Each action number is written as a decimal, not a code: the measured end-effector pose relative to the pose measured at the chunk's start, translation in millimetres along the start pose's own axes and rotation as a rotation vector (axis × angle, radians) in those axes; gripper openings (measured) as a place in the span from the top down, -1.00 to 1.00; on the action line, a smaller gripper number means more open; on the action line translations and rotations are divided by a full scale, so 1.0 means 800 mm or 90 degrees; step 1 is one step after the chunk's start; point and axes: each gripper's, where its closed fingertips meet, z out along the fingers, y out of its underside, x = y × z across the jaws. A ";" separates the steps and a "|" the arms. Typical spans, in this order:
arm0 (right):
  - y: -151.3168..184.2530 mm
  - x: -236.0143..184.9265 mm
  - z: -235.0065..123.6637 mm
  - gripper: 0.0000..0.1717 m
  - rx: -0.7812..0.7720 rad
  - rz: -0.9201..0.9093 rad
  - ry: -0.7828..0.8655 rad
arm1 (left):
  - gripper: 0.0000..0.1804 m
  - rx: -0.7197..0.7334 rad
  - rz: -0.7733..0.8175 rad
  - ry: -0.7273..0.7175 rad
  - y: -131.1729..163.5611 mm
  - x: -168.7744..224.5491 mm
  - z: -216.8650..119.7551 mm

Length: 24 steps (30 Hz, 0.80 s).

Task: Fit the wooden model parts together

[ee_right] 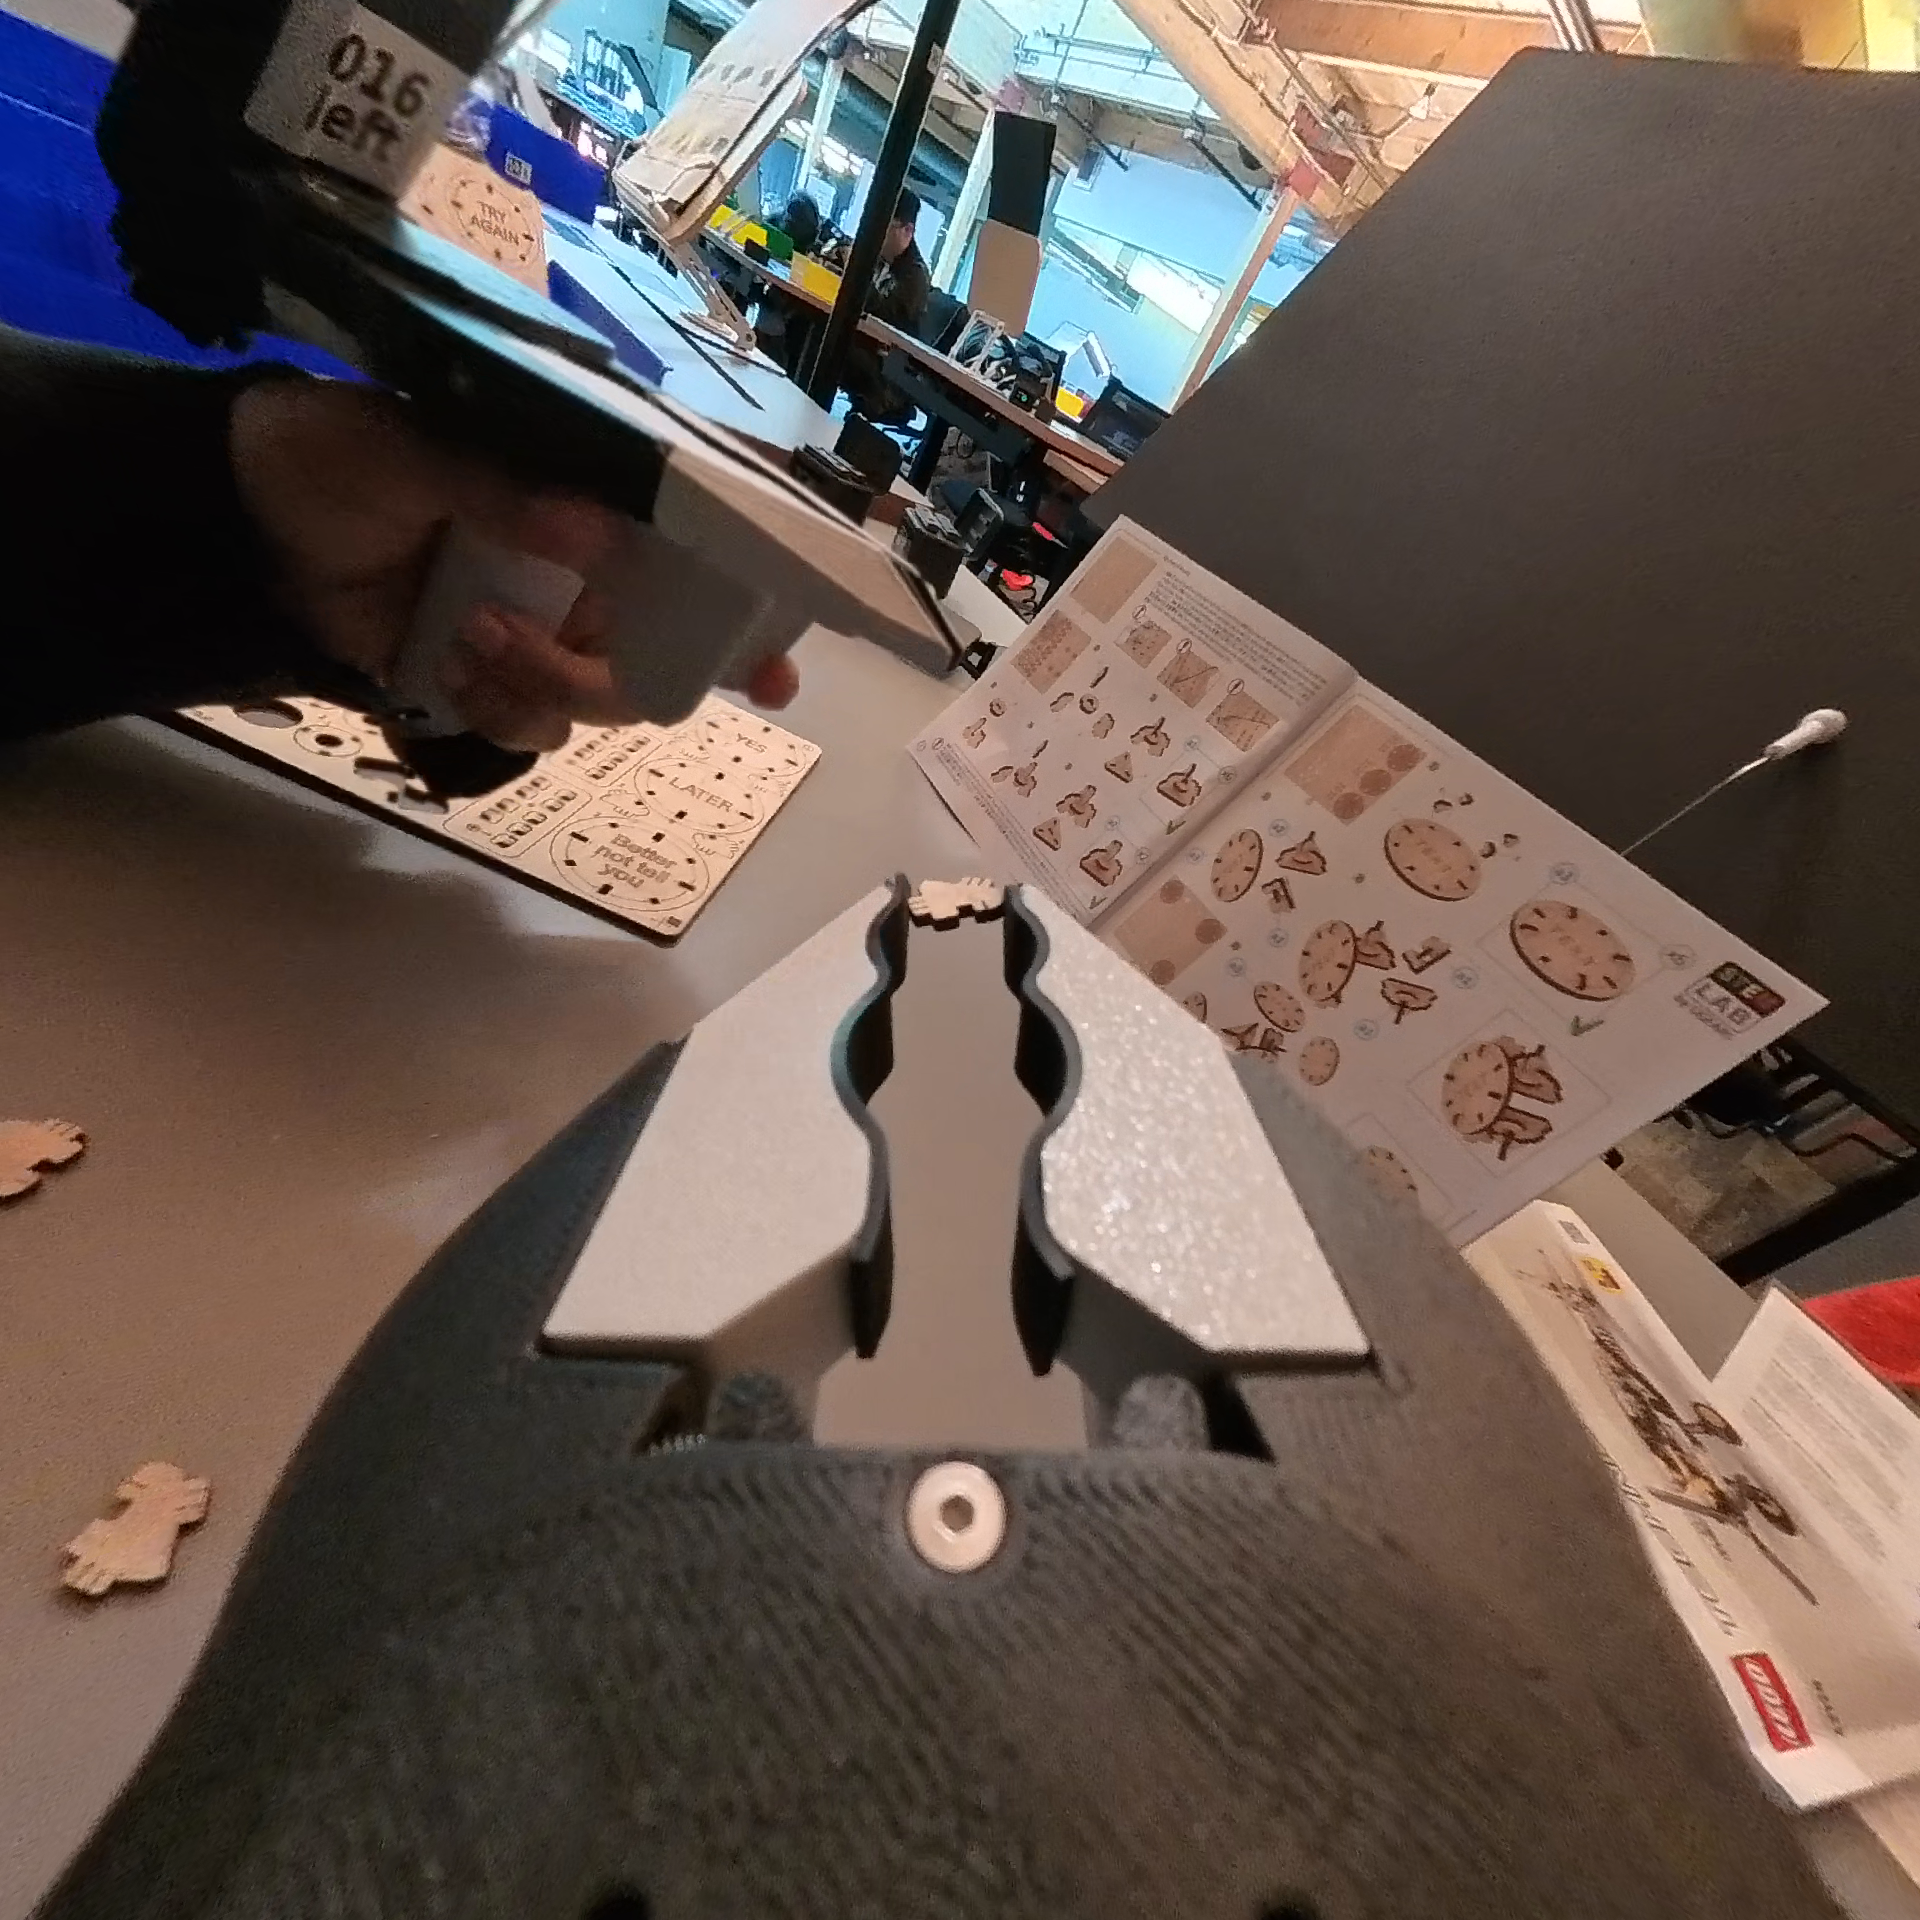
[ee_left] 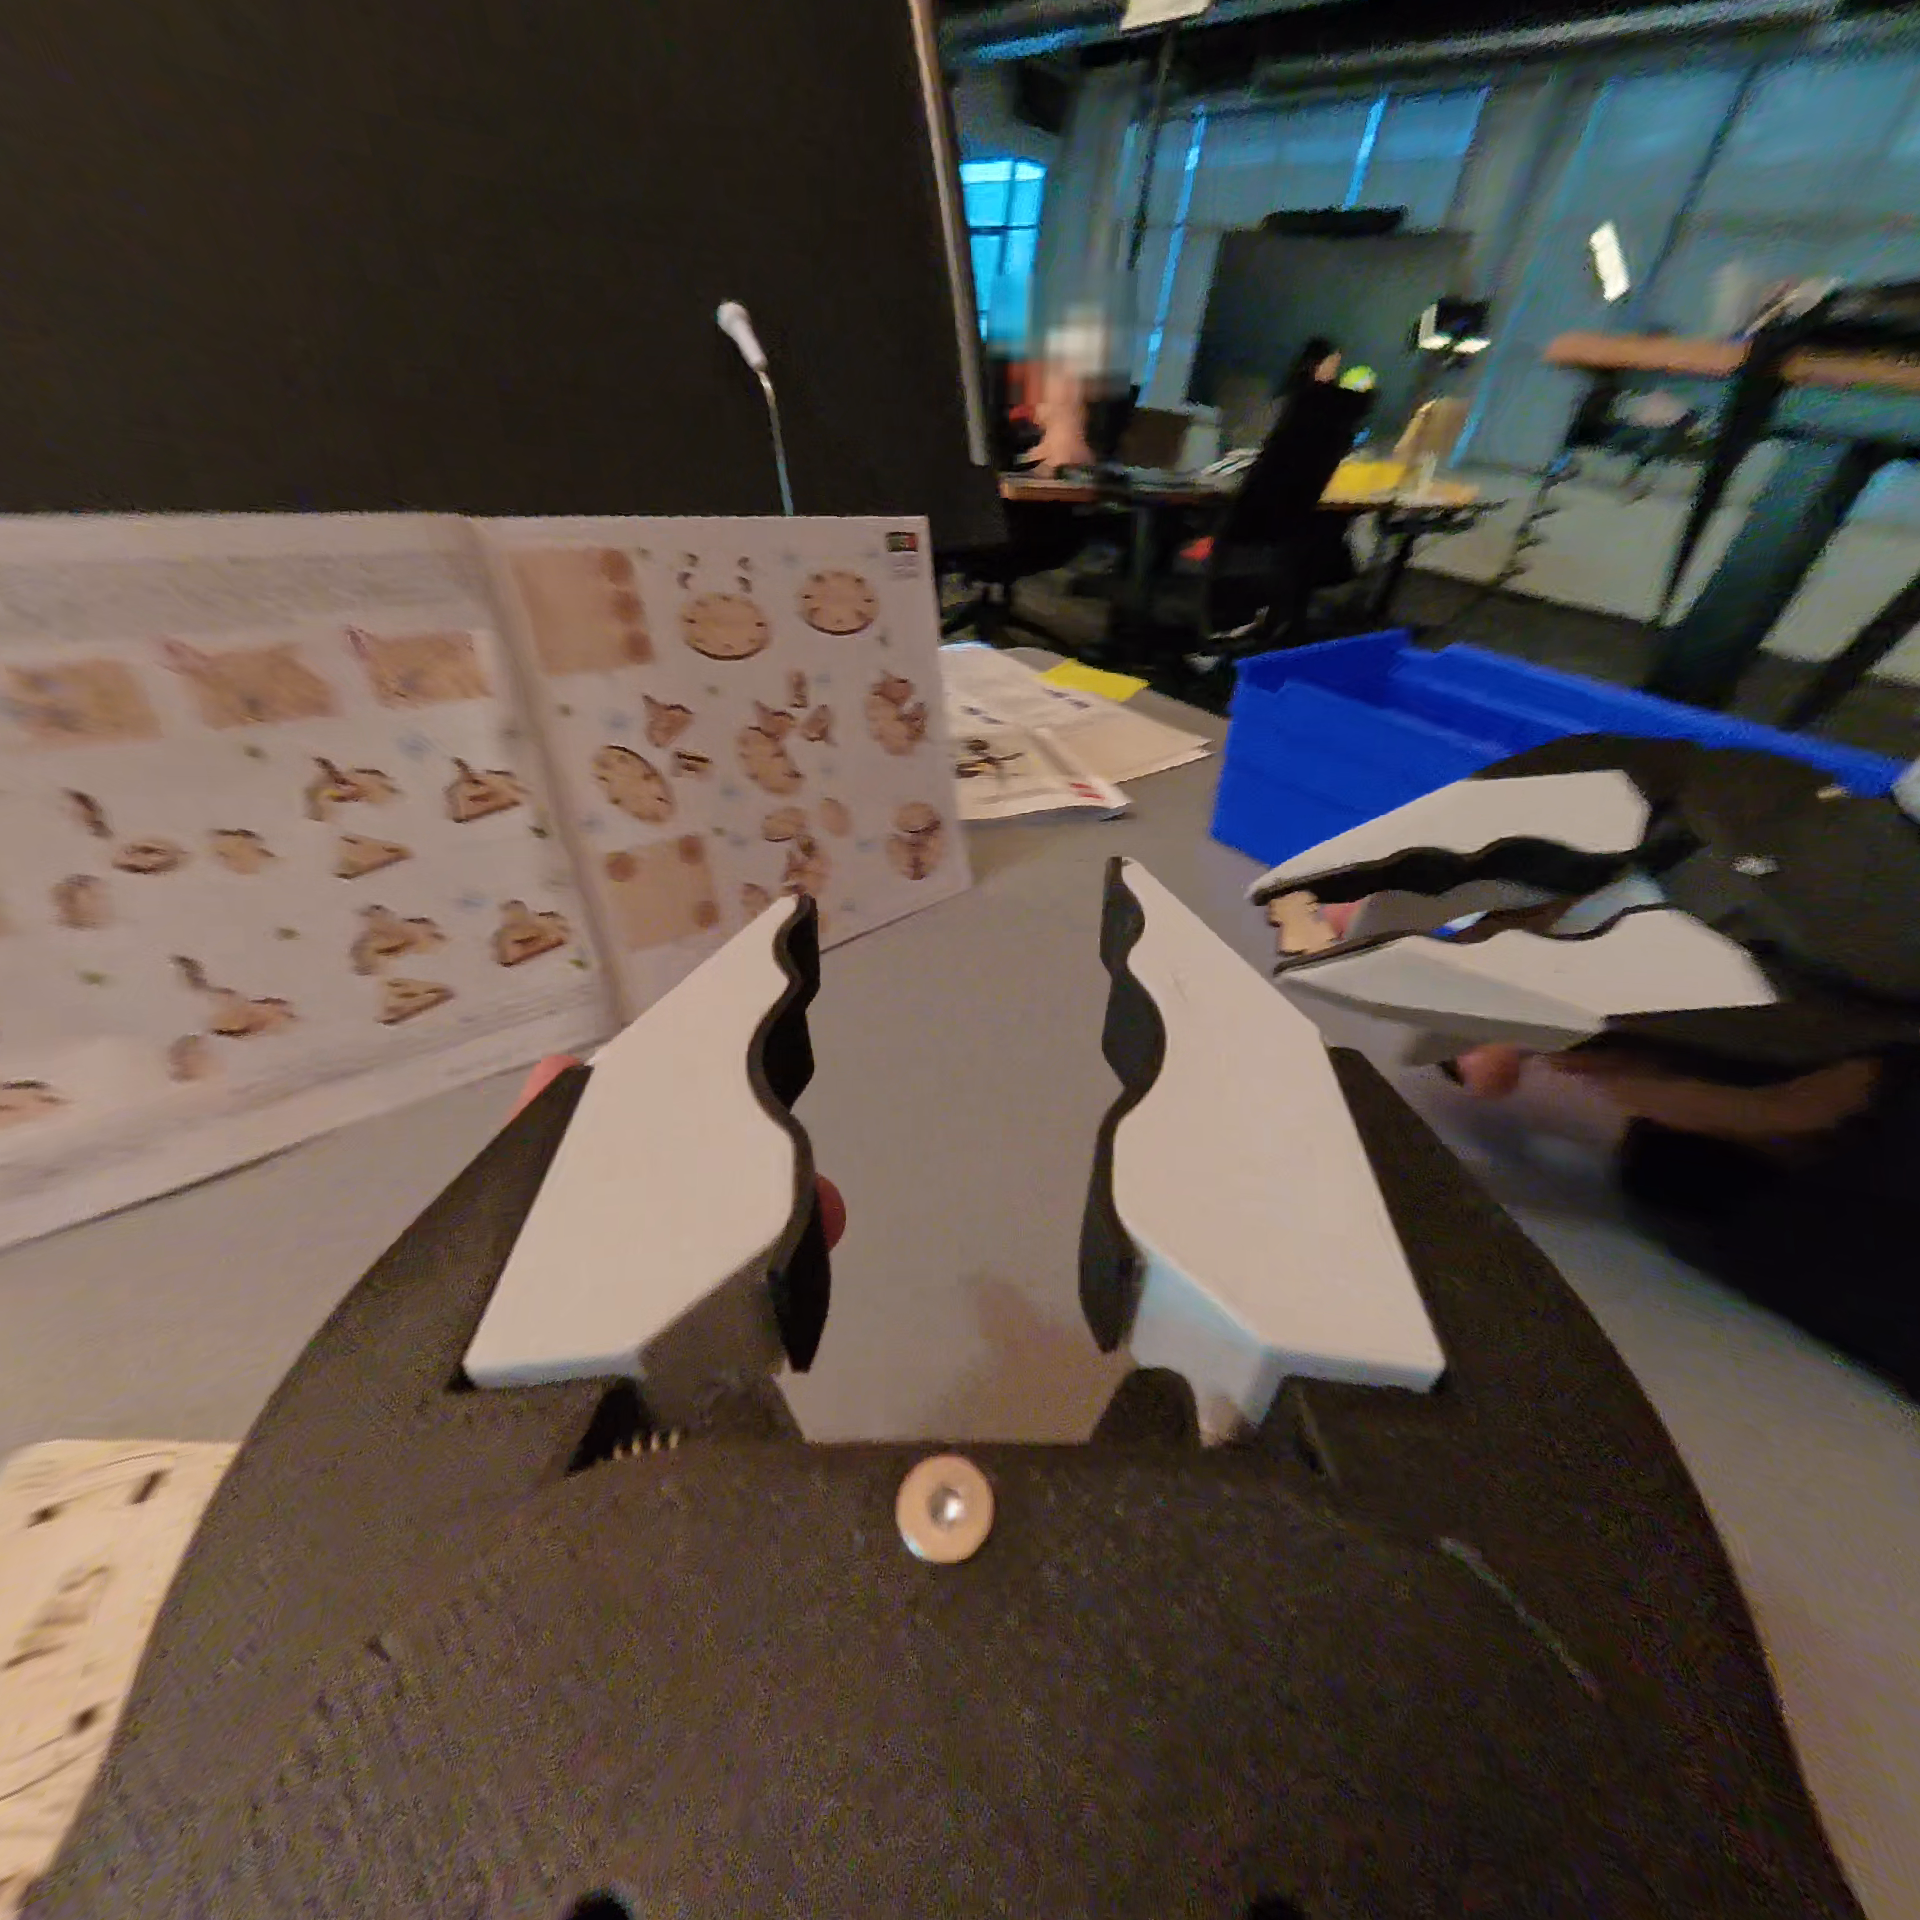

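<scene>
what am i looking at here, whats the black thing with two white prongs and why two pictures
Each black thing is a hand-held gripper: a person squeezes it to work two white fingers. A camera sits on each gripper, looking along its fingers, so you get one picture per hand.

The left gripper is open with nothing between its fingers. The right gripper pinches a small wooden piece at its tips; the left view shows this from the side.

On the grey table lie an open instruction booklet, a wooden sheet of cut-out parts, two loose wooden pieces and a blue bin. A black board stands behind the booklet.
</scene>
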 end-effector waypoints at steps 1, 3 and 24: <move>0.000 -0.001 0.000 0.82 0.001 0.000 -0.002 | 0.36 -0.003 -0.023 0.021 0.001 0.005 0.000; -0.002 -0.004 -0.001 0.82 0.005 -0.006 -0.012 | 0.24 -0.019 -0.072 0.076 0.005 0.019 0.002; -0.012 0.041 -0.041 0.77 -0.012 -0.029 0.089 | 0.75 -0.094 -0.371 0.404 0.024 0.091 -0.005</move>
